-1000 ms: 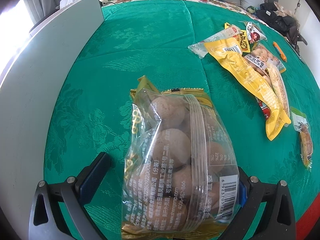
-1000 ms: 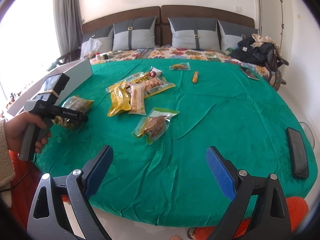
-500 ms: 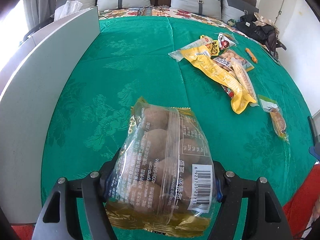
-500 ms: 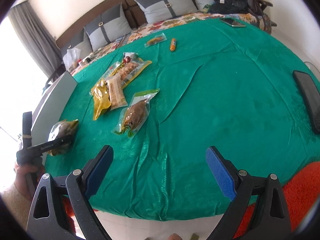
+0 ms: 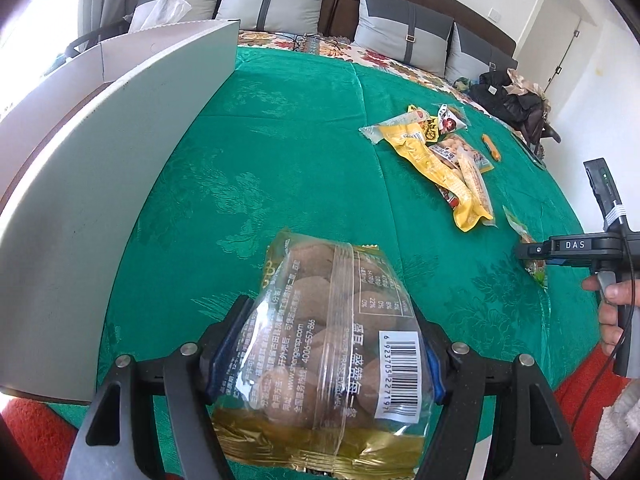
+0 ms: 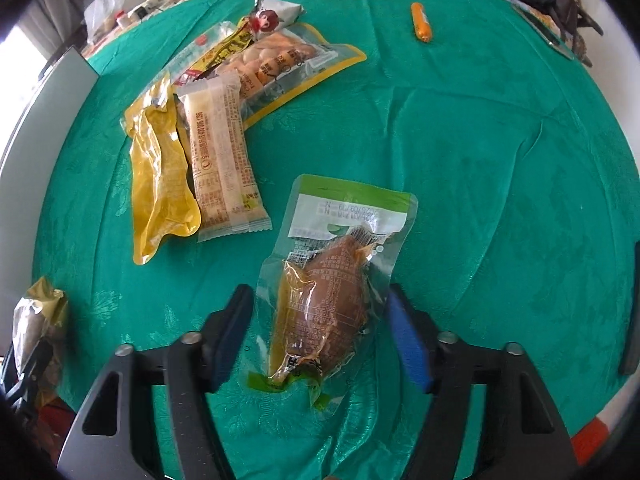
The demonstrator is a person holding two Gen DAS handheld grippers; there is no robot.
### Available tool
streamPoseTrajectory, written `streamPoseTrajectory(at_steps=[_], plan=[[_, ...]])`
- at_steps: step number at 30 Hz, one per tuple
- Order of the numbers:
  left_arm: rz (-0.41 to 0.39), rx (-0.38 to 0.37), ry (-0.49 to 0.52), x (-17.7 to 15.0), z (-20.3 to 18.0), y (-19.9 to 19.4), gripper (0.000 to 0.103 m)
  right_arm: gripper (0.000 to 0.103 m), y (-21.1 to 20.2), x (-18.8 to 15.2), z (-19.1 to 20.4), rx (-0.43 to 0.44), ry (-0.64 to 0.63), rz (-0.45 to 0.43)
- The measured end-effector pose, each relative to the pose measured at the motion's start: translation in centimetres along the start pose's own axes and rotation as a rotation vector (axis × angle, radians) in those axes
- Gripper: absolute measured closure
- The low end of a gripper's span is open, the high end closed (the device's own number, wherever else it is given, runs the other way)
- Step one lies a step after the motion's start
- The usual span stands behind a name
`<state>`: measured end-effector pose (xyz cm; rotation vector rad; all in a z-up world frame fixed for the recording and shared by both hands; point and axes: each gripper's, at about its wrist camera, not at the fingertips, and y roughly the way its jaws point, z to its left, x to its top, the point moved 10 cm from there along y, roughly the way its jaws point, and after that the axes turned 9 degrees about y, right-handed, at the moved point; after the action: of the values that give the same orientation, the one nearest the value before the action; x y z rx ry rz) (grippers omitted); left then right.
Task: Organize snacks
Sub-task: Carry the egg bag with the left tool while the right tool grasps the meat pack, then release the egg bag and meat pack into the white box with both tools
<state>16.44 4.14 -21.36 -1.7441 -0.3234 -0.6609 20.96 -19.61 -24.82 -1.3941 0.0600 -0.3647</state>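
My left hand-held gripper point(image 5: 320, 356) pinches a clear bag of round brown snacks point(image 5: 332, 344) by its two sides, both blue pads pressed into the plastic, and the bag hangs above the green cloth point(image 5: 280, 152) of the table. To its left stands the grey wall of an open box point(image 5: 112, 168), close beside the bag. Farther across the cloth lies a pile of snacks: a long yellow pouch point(image 5: 440, 172) on top of several smaller packets, with an orange sausage stick point(image 5: 491, 147) just beyond them.

My right hand-held gripper point(image 6: 320, 328) points steeply down over a vacuum pack with a brown piece inside point(image 6: 332, 292), which lies flat on the cloth. Its jaws are closing with the pack between them; I see a narrow gap at the left pad, and the right pad sits at the edge of the plastic, so I cannot tell that it presses yet. Beyond it lie the yellow pouch point(image 6: 160, 176), a pale wrapped bar point(image 6: 220, 160) overlapping it, and a bag of small rolls point(image 6: 280, 60). From the left camera, my right hand point(image 5: 616, 312) shows at the table's edge, gripping the handle.
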Motion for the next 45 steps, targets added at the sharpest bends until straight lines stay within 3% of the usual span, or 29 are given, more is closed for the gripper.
streamPoseTrajectory(at_steps=[7,11,13,15,20,24,26,27,29,33,36,40,42,45], plan=[[-0.019,-0.067,0.053,0.7,-2.5,-1.0,0.032,0.056,-2.3,-2.3,-4.0,0.166,0.183,0.011],[-0.046,-0.137,0.051,2.4,-3.5,-4.3,0.032,0.056,-5.3,-2.7,-2.2,0.243,0.181,0.013],[-0.077,-0.155,0.036,3.7,-2.7,-6.8,0.032,0.056,-7.1,-2.2,1.6,0.302,0.127,0.002],[-0.108,-0.126,0.03,5.2,-0.7,-9.4,0.032,0.056,-9.3,-0.9,7.5,0.379,0.049,-0.01],[-0.175,0.085,-0.013,8.4,9.4,-15.8,0.032,0.056,-14.8,-0.7,24.7,0.563,-0.216,-0.032],[-0.18,0.251,-0.095,9.1,18.5,-18.4,0.031,0.052,-17.4,-2.1,36.3,0.636,-0.388,-0.048],[-0.175,0.311,-0.162,8.7,22.5,-18.8,0.02,0.038,-18.1,-2.4,40.4,0.659,-0.418,-0.059],[-0.177,0.332,-0.2,8.3,24.2,-19.0,0.01,0.035,-18.0,-2.2,41.7,0.665,-0.408,-0.057],[-0.187,0.357,-0.259,7.3,26.7,-19.4,0.006,0.035,-17.9,-1.5,42.7,0.67,-0.359,-0.051],[-0.175,0.405,-0.278,5.3,28.0,-18.6,0.006,0.028,-17.8,0.1,40.2,0.674,-0.29,-0.1],[-0.191,0.424,-0.259,5.4,26.7,-17.3,0.006,0.028,-14.9,1.0,35.0,0.53,-0.331,-0.161],[-0.22,0.332,-0.173,8.1,22.2,-14.8,0.006,0.028,-7.8,1.9,22.5,0.235,-0.353,-0.219],[-0.243,0.321,-0.122,9.6,19.9,-13.8,0.006,0.028,-4.5,2.1,14.5,0.097,-0.296,-0.213],[-0.225,0.32,-0.053,11.3,17.8,-11.1,0.006,0.028,-2.2,2.4,3.5,-0.034,-0.158,-0.22]])
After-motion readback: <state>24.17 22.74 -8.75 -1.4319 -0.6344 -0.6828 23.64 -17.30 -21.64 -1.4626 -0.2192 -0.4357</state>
